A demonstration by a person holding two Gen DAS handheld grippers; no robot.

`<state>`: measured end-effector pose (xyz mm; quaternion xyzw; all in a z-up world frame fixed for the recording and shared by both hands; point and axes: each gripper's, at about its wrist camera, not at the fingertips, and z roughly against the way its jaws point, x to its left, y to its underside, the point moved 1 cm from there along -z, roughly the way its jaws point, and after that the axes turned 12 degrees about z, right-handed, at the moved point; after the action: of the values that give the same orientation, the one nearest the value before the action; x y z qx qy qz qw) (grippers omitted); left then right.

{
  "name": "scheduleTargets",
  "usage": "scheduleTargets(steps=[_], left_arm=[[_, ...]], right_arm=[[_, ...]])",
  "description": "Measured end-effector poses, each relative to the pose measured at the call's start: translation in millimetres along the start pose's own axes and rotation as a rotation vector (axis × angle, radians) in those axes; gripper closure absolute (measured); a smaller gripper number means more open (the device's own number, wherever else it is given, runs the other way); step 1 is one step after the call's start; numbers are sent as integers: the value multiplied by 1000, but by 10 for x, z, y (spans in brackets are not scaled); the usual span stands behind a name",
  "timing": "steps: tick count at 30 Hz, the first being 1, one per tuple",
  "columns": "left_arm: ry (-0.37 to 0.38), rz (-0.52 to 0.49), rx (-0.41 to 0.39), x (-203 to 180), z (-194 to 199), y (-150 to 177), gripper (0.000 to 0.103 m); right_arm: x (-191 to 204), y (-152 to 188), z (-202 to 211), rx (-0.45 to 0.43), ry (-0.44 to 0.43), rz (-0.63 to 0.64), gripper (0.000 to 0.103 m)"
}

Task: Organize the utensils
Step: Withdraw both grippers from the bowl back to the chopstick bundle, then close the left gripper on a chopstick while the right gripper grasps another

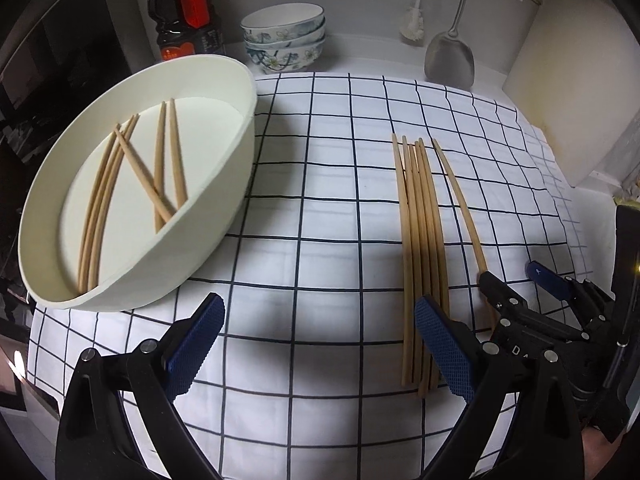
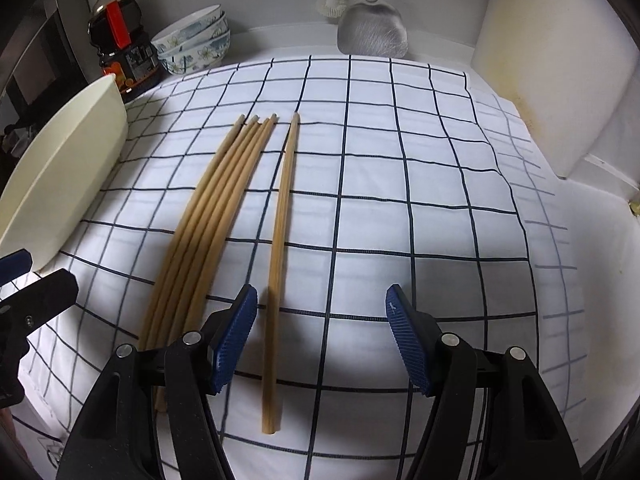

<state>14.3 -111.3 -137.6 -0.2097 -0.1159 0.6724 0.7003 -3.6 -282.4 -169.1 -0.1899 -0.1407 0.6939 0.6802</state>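
Blue ridged pads line the jaws of both hand-held grippers, and both stand wide apart with nothing between them. From its own camera the left gripper [image 1: 320, 344] hovers over the checked cloth [image 1: 340, 184], its right pad lying over the near ends of the chopstick bundle [image 1: 420, 240], which runs from about five o'clock up toward one o'clock of that view; whether the pad touches the sticks cannot be told. At four o'clock in the same view the right gripper [image 1: 516, 276] shows from the side, its near finger just over the tail of the separate pair of chopsticks [image 1: 460, 196]. From the right wrist camera that gripper [image 2: 322, 334] sits with the pair [image 2: 280, 240] just inside its left pad and not gripped, while the bundle [image 2: 216, 208] passes under the left finger toward eleven o'clock. The cream bowl [image 1: 224, 184] rests on the cloth at nine to ten o'clock of the left view, well apart from the loose sticks, and holds several chopsticks [image 1: 136, 176] lying crossed on its floor. Beyond the cloth, at twelve o'clock, stand stacked floral bowls [image 1: 284, 36] and a dark sauce bottle [image 1: 180, 12], with a metal spatula [image 1: 450, 56] and a white brush [image 1: 414, 28] against the wall toward one o'clock.
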Motion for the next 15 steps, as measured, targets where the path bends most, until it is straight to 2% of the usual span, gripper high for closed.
scheduleTargets(steps=[5,15], left_arm=[[1,-4,8,-63,-134,-9,9],[-56,-49,11,-198,-349,17,9]], right_arm=[[-32,18,-52,-8,13,23,39],[-313,79,-40,-18,29,-17,39]])
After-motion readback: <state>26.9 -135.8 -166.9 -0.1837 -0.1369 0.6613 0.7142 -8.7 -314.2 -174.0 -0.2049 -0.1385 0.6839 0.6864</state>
